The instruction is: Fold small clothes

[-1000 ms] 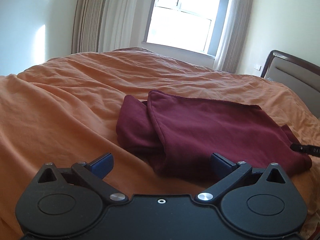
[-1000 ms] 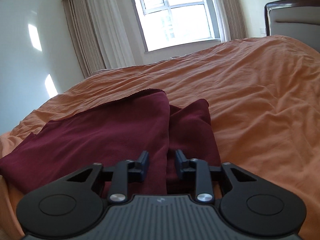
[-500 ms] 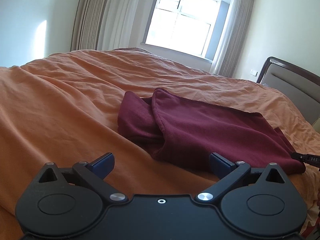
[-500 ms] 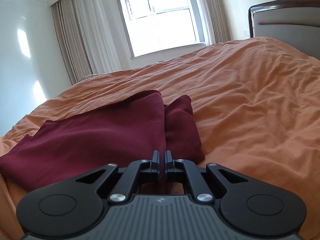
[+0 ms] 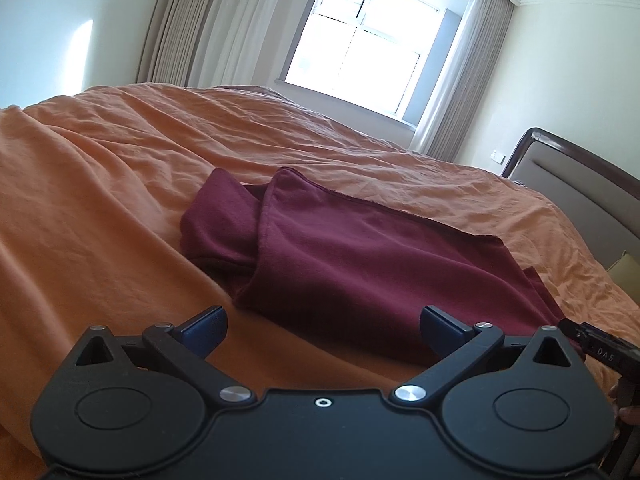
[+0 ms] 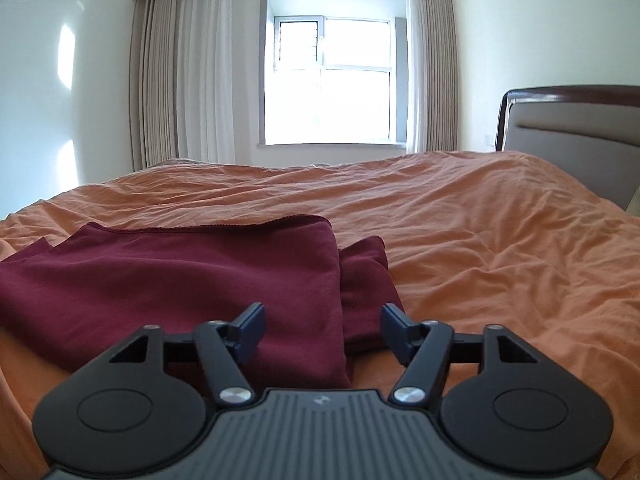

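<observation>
A dark red garment [image 5: 360, 256] lies folded on the orange bed cover, with one folded part sticking out at its far end. It also shows in the right wrist view [image 6: 192, 276]. My left gripper [image 5: 323, 326] is open and empty, just short of the garment's near edge. My right gripper [image 6: 322, 330] is open and empty, its fingers either side of the garment's near corner, above it. The right gripper's tip [image 5: 600, 350] shows at the right edge of the left wrist view.
The orange bed cover [image 6: 500, 248] is wrinkled and spreads all around the garment. A padded headboard [image 6: 580, 140] stands at the right. A window [image 6: 332, 80] with curtains is behind the bed.
My right gripper shut at the garment's near corner, then opened and drew back and up. My left gripper stayed open and backed away from the garment. The garment lies flat.
</observation>
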